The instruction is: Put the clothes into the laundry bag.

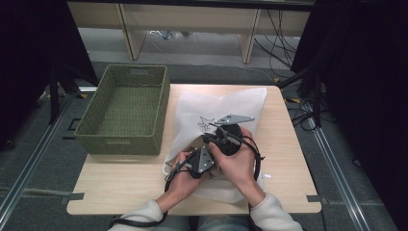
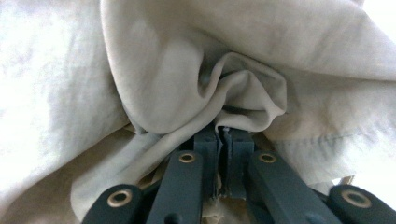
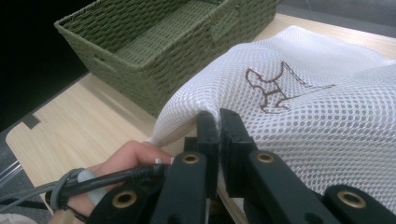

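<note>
A white mesh bag (image 1: 219, 113) with a small dark star-like figure stitched on it lies on the light wooden surface (image 1: 284, 159), just to the right of a green woven basket (image 1: 126, 108) that sits at the surface's far left corner. The bag's near end is bunched up where both hands work on it.

The right hand-held gripper (image 3: 218, 116) has its jaws pressed together on the edge of the mesh bag, on the side toward the basket; the netting is pulled taut up and over the jaw tips, with the stitched figure just beyond them. In the high view this right hand-held gripper (image 1: 211, 137) lies over the middle of the bag, its grey three-cornered plate on top.

The left hand-held gripper (image 2: 225, 133) has its jaws pressed together on a fold of soft beige cloth (image 2: 187, 84), which crumples in creases right at the tips. In the high view the left hand-held gripper (image 1: 190, 155) sits at the bag's near end, just on the near side of the right one and almost touching it.

A cable trails from each gripper toward the near edge of the surface. The basket's inside holds nothing that can be seen.
</note>
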